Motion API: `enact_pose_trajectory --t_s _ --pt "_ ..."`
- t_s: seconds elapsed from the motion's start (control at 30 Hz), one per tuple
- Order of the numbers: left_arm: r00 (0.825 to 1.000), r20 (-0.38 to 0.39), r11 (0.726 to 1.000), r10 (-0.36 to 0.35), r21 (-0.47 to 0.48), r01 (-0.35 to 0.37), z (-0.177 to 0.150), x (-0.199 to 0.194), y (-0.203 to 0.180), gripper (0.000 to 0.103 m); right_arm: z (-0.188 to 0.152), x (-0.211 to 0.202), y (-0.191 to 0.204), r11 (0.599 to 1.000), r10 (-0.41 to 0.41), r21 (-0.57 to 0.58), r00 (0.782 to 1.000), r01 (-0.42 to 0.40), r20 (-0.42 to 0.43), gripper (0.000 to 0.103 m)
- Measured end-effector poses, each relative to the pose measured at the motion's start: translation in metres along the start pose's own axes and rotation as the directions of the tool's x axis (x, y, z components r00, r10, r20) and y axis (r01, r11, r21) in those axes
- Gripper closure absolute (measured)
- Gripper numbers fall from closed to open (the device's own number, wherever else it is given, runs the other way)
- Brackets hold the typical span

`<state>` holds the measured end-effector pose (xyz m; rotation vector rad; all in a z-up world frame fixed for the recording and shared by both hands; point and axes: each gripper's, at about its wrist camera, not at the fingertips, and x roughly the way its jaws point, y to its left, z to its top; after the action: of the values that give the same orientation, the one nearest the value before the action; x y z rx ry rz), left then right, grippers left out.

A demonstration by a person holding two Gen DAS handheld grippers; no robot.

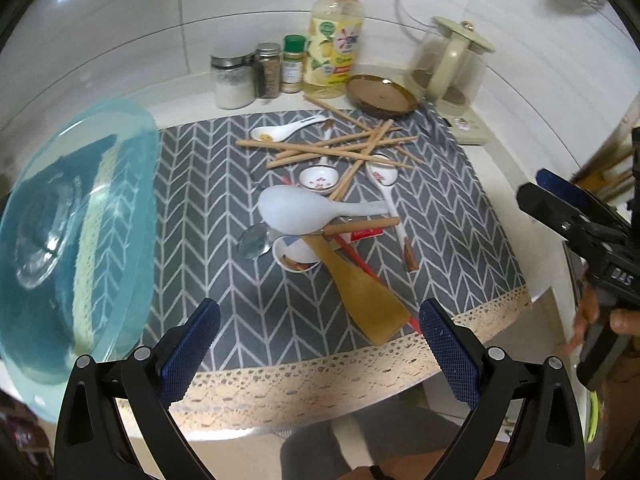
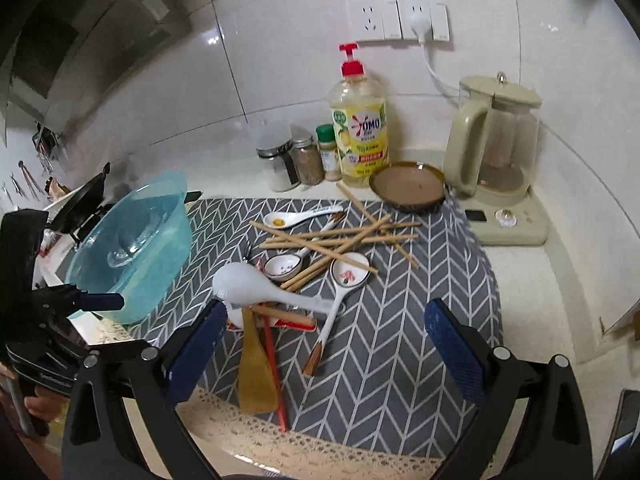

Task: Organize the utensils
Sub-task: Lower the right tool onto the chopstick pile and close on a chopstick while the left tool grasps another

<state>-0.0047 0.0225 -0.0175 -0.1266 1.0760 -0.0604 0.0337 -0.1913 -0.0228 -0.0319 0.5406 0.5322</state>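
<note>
A heap of utensils lies on the grey chevron mat (image 1: 208, 216) (image 2: 400, 344). It holds several wooden chopsticks (image 1: 344, 146) (image 2: 336, 240), white ceramic spoons (image 1: 280, 130) (image 2: 300, 218), a white rice paddle (image 1: 296, 210) (image 2: 244, 284), a wooden spatula (image 1: 360, 292) (image 2: 254, 368), a red chopstick (image 2: 276, 376) and a metal spoon (image 1: 254, 242). My left gripper (image 1: 320, 344) hovers open above the mat's front edge, short of the spatula. My right gripper (image 2: 324, 340) is open too, over the spatula and a long-handled spoon (image 2: 332, 320). Neither holds anything.
A blue plastic basin (image 1: 72, 232) (image 2: 136, 244) with a glass piece inside sits left of the mat. Along the wall stand spice jars (image 1: 264, 72), a dish soap bottle (image 1: 334, 44) (image 2: 360, 128), a brown dish (image 1: 380, 96) (image 2: 408, 186) and a kettle (image 2: 496, 140).
</note>
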Motion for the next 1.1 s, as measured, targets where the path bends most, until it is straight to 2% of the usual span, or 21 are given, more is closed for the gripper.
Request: enact_pose_trajectory --t_s 0.1,0.23,0.33,0.4,0.5,0.57,0.67,0.77,0.8,0.87,0.9,0.93,1.0,1.1 --pt "1.0 -0.007 1.0 -0.026 0.007 0.026 0.001 0.009 0.0 0.004 -0.002 0.003 0.0 1.0 -0.012 -0.008 1.0 0.012 0.015 0.007" --pt "1.0 0.008 1.0 0.005 0.019 -0.005 0.008 0.021 -0.005 0.006 0.002 0.013 -0.008 1.0 0.012 0.002 1.0 -0.012 -0.003 0.007" --pt "1.0 0.003 1.0 0.013 0.011 -0.013 0.014 0.034 -0.008 0.017 0.008 0.028 -0.017 1.0 -0.011 -0.013 0.999 0.011 -0.034 0.007" --pt "0.999 -0.014 0.999 0.05 -0.015 -0.05 0.02 0.048 -0.011 0.019 0.012 0.04 -0.026 0.999 -0.02 -0.026 0.999 0.019 -0.03 0.007" --pt "0.993 -0.014 0.993 0.114 -0.032 -0.114 0.022 0.059 -0.013 0.02 0.017 0.062 -0.045 0.998 0.056 0.008 0.995 -0.055 -0.077 0.007" --pt "0.99 -0.008 0.989 0.139 -0.056 -0.139 0.027 0.068 -0.013 0.019 0.02 0.078 -0.054 0.997 0.071 0.005 0.991 -0.071 -0.11 0.007" --pt "0.991 -0.027 0.98 0.134 -0.145 -0.136 0.033 0.081 -0.006 0.016 0.027 0.097 -0.066 0.991 0.134 0.011 0.984 -0.133 -0.117 0.011" --pt "0.993 -0.023 0.968 0.118 -0.221 -0.12 0.034 0.086 -0.001 0.016 0.038 0.114 -0.07 0.988 0.15 -0.024 0.982 -0.154 -0.111 0.02" --pt "0.993 -0.019 0.964 0.116 -0.239 -0.117 0.035 0.086 0.0 0.015 0.042 0.118 -0.07 0.987 0.152 -0.028 0.982 -0.156 -0.109 0.028" --pt "0.991 0.005 0.95 0.132 -0.285 -0.126 0.038 0.084 0.005 0.009 0.051 0.138 -0.074 0.977 0.21 -0.006 0.968 -0.213 -0.138 0.044" --pt "0.99 0.016 0.947 0.139 -0.294 -0.128 0.039 0.083 0.006 0.008 0.055 0.15 -0.075 0.972 0.232 0.02 0.959 -0.232 -0.165 0.057" --pt "0.99 0.026 0.947 0.14 -0.296 -0.126 0.041 0.082 0.007 0.008 0.057 0.158 -0.077 0.968 0.252 0.044 0.951 -0.248 -0.178 0.064" --pt "0.991 0.034 0.956 0.128 -0.269 -0.115 0.049 0.081 0.01 0.008 0.061 0.178 -0.08 0.952 0.299 0.125 0.936 -0.279 -0.184 0.064" --pt "0.991 0.025 0.963 0.133 -0.239 -0.123 0.057 0.081 0.013 0.008 0.06 0.201 -0.078 0.948 0.293 0.191 0.934 -0.256 -0.206 0.067"
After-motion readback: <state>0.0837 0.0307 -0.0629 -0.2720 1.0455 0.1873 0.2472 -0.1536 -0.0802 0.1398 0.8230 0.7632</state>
